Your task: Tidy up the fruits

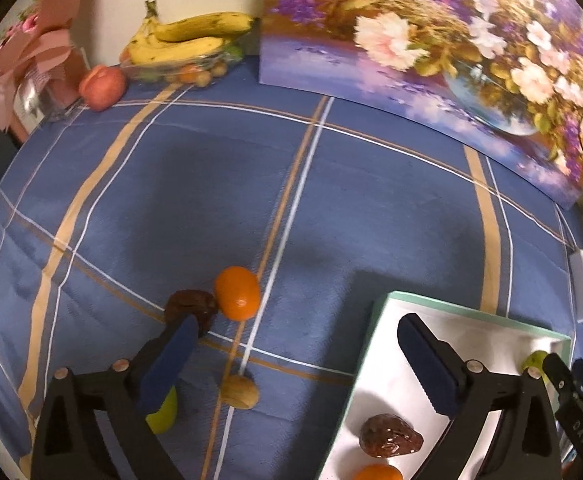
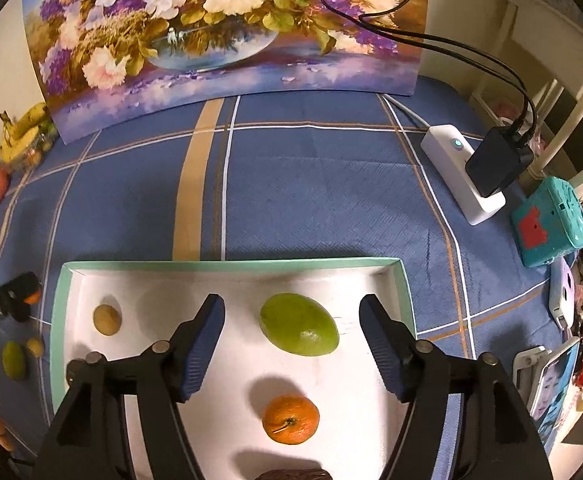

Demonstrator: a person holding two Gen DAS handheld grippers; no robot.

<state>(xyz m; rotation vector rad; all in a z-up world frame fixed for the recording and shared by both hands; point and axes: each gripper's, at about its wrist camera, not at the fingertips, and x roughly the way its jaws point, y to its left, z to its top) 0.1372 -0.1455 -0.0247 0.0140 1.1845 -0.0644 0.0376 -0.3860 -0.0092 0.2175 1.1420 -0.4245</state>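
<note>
My left gripper (image 1: 297, 324) stands wide open above the blue checked cloth, with nothing between its fingers. Just beyond its left finger lie an orange (image 1: 237, 293) and a dark brown fruit (image 1: 190, 308) side by side. A tan nut-like fruit (image 1: 239, 393) and a green fruit (image 1: 165, 412), partly hidden, lie nearer. My right gripper (image 2: 291, 304) is open over the white tray (image 2: 231, 266). A green fruit (image 2: 298, 324) lies on the tray between its fingers, untouched by the pads. The tray also holds an orange (image 2: 290, 419), a tan fruit (image 2: 107, 319) and a dark brown fruit (image 2: 291, 474).
A flower painting (image 2: 227, 28) leans at the back of the table. Bananas (image 1: 187, 38) and a peach (image 1: 102, 87) sit at the far left corner. A white power strip (image 2: 461, 172) with cables, a teal box (image 2: 547, 220) and a phone (image 2: 547, 384) crowd the right edge.
</note>
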